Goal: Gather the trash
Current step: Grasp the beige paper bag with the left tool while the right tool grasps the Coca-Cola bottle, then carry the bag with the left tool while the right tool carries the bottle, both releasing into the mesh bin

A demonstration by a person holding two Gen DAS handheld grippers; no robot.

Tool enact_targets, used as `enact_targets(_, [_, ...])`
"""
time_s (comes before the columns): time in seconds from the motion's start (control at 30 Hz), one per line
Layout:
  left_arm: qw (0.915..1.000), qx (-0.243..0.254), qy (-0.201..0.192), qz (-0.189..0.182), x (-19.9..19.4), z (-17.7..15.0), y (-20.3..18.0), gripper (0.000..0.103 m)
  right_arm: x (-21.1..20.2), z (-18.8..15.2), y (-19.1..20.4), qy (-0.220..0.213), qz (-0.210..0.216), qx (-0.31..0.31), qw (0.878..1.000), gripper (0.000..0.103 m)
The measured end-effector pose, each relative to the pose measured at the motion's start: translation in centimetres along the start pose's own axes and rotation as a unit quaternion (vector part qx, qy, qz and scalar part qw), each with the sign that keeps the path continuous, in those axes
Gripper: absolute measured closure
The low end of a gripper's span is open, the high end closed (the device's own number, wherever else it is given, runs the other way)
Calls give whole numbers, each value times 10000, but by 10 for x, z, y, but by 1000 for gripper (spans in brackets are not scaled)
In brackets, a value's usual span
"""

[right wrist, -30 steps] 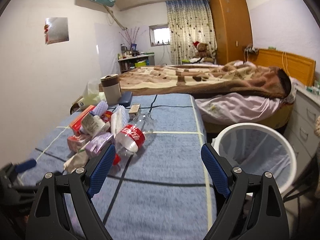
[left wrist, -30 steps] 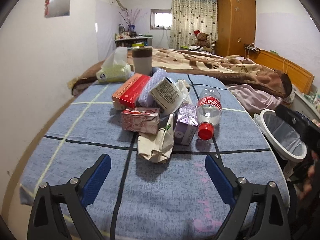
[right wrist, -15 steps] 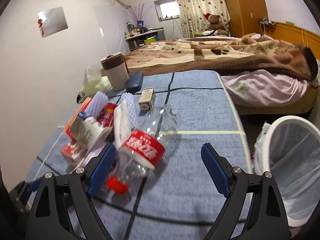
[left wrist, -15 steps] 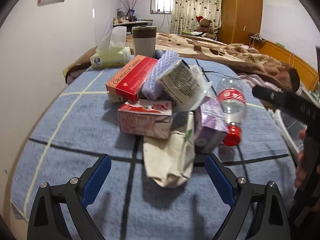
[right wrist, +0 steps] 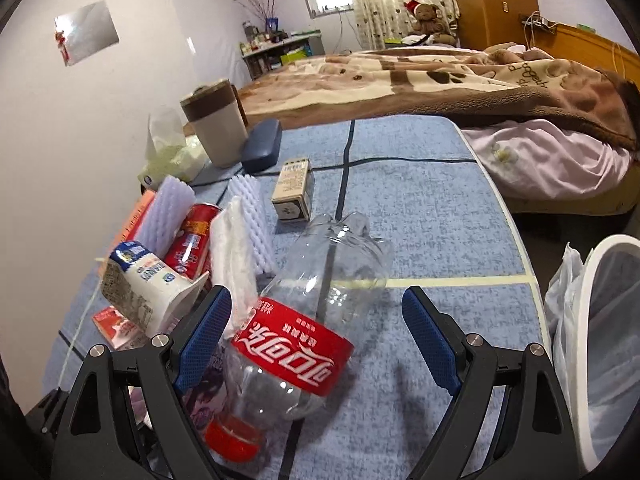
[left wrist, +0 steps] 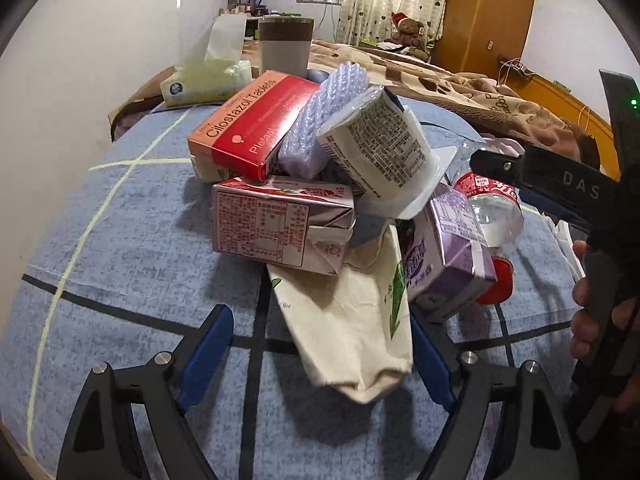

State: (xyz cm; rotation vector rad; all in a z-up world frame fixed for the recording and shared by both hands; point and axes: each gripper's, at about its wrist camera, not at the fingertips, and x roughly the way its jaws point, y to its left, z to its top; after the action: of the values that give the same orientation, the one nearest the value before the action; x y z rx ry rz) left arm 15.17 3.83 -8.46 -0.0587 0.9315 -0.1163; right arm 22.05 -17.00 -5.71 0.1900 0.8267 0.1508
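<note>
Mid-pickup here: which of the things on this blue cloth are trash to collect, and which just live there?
Trash: clear plastic cola bottle, beige paper bag, pink drink carton, purple drink carton, red tablet box.

Staying: tissue pack, lidded mug, dark blue case.

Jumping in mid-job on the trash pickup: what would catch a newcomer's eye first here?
The heap of trash on the blue table cover: a red tablet box on top, a pink drink carton below it, a beige paper bag nearest the open left gripper. In the right wrist view, a clear cola bottle lies between the open right gripper jaws, with the white bin off the table's right edge.
</note>
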Motion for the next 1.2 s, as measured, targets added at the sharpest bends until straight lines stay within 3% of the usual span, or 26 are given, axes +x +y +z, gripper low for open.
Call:
enact_targets(0.13, [10000, -68, 48, -1, 2, -2, 0, 19, 4, 0, 3, 55, -83, -133, 9999, 23])
enact_targets(0.3, [9999, -106, 102, -81, 3, 2, -3, 35, 6, 0, 2, 123, 18, -69, 9999, 33])
enact_targets(0.43, [9999, -88, 52, -55, -1, -1, -5, 55, 6, -1, 2, 96, 85, -88, 9999, 34])
enact_targets(0.67, [9998, -117, -160, -38, -14, -8, -6, 60, -4, -7, -1, 44, 223, -31, 9997, 36])
enact_targets(1.2, [9969, 54, -771, -161, -71, -22, -27, 60, -57, -21, -18, -517, 580, 46, 9970, 40])
